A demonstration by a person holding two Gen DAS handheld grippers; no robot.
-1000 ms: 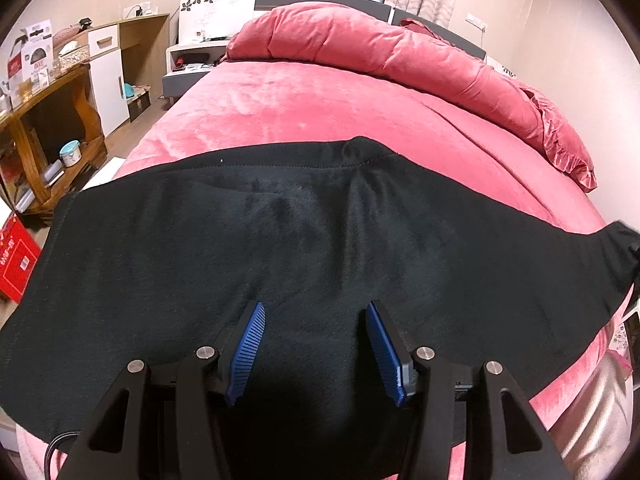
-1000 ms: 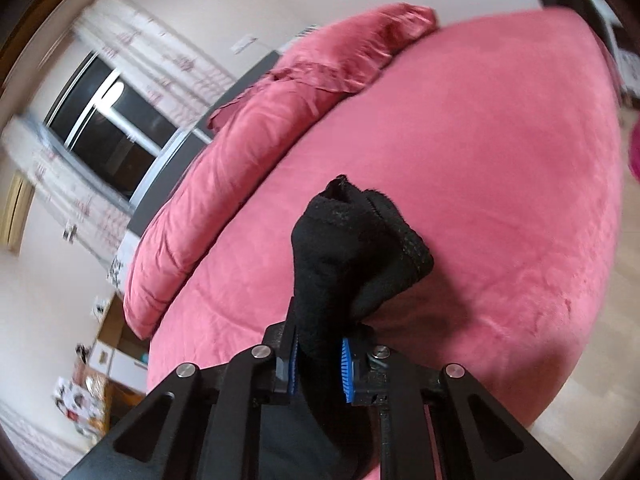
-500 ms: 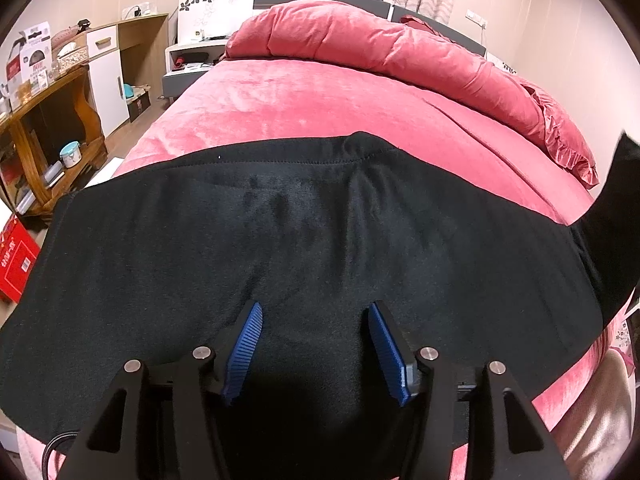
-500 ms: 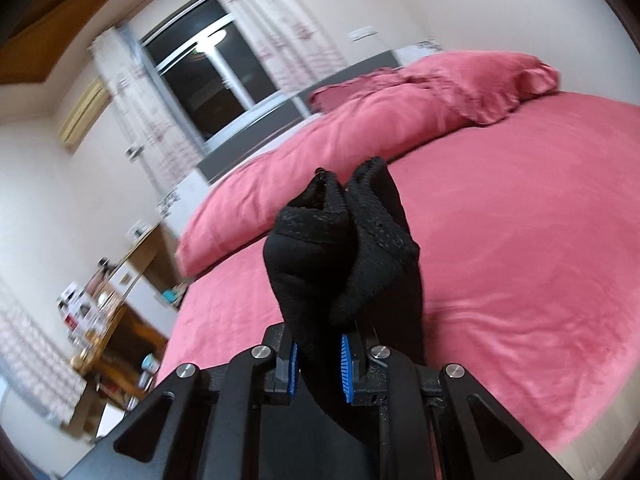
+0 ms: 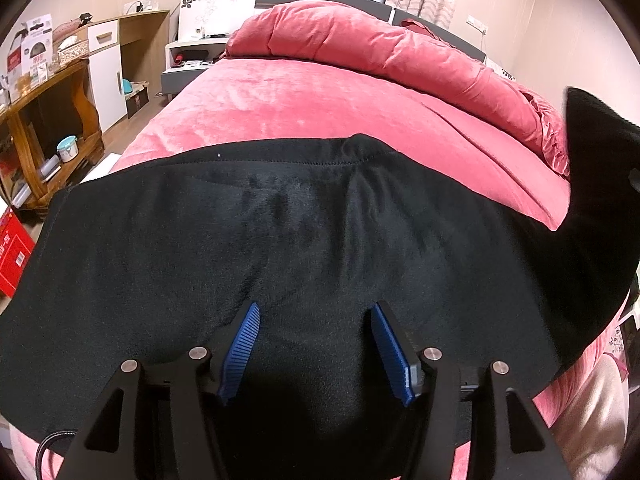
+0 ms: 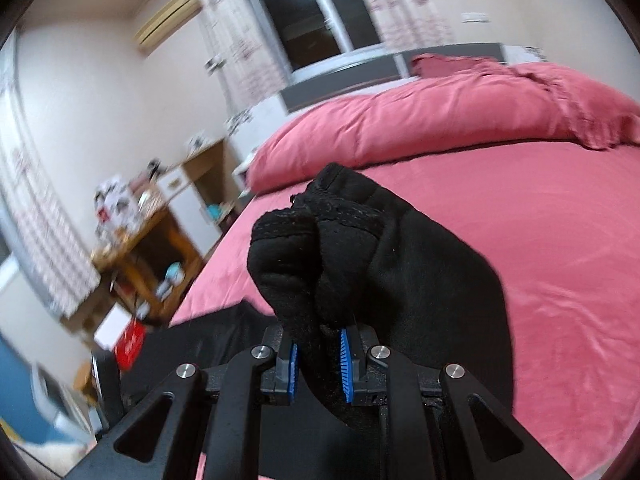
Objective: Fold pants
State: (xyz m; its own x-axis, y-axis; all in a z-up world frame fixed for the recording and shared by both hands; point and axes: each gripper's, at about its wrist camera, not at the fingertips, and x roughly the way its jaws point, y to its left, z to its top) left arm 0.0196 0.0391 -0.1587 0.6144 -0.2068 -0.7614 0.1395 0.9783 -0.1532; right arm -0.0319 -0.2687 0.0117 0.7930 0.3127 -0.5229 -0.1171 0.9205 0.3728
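black pants (image 5: 304,240) spread flat across the near end of the pink bed (image 5: 320,100), one end lifted off the bed at its right side. left gripper (image 5: 316,344) sits over the near edge of the pants, blue pads (image 5: 240,344) wide apart, nothing between them. right gripper (image 6: 318,360) is clamped on a bunched end of the pants (image 6: 332,248), raised above the bed (image 6: 540,240). pink duvet (image 5: 380,48) is heaped at the bed's far end, wooden shelf (image 5: 44,120) left of the bed.

Pink-covered bed (image 5: 320,104), black pants (image 5: 280,240) spread across its near edge, rumpled duvet (image 5: 380,52) beyond.
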